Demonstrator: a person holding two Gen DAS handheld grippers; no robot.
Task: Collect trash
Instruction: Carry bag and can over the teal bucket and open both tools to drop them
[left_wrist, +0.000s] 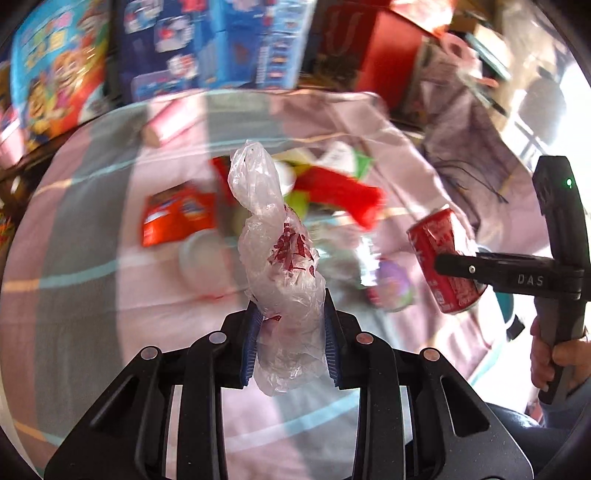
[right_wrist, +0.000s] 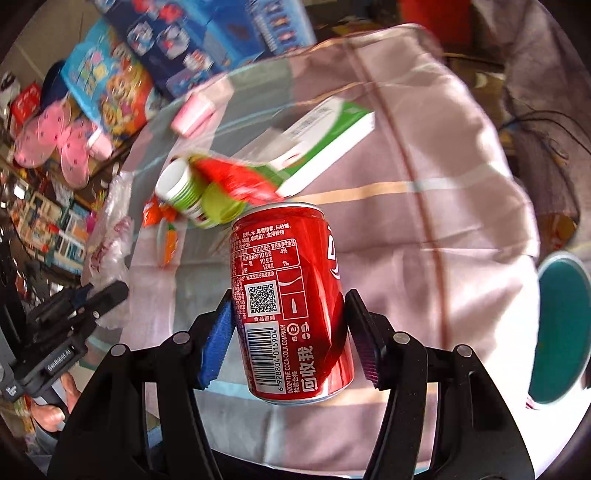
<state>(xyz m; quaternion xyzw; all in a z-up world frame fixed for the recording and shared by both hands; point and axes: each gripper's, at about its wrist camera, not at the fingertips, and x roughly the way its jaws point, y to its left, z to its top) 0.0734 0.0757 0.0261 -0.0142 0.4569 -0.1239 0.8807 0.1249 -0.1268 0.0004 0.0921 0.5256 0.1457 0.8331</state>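
Left claw (left_wrist: 291, 332) clamps crumpled plastic bag (left_wrist: 280, 258); right claw (right_wrist: 291, 332) clamps red cola can (right_wrist: 291, 295), both above pink-clothed table (right_wrist: 424, 258).

Left gripper (left_wrist: 291, 317): blue-padded fingers closed on a crumpled clear plastic bag (left_wrist: 280, 258) with red print; bag stands up above the fingertips and hangs a little below them.
Right gripper (left_wrist: 448, 264): enters from the right edge, black finger across a red cola can (left_wrist: 443, 258); can tilted and off the surface. Far finger hidden behind the can.
Hand (left_wrist: 554, 358): wrapped round the right gripper's handle, lower right.
Table cloth (left_wrist: 92, 295): pink with grey and teal stripes.
Litter on cloth, blurred: orange packet (left_wrist: 177, 218) left of the bag; red wrapper (left_wrist: 343, 192) beyond it; pink item (left_wrist: 173, 123) farther back.
Background: colourful boxes (left_wrist: 59, 70), heavily blurred.
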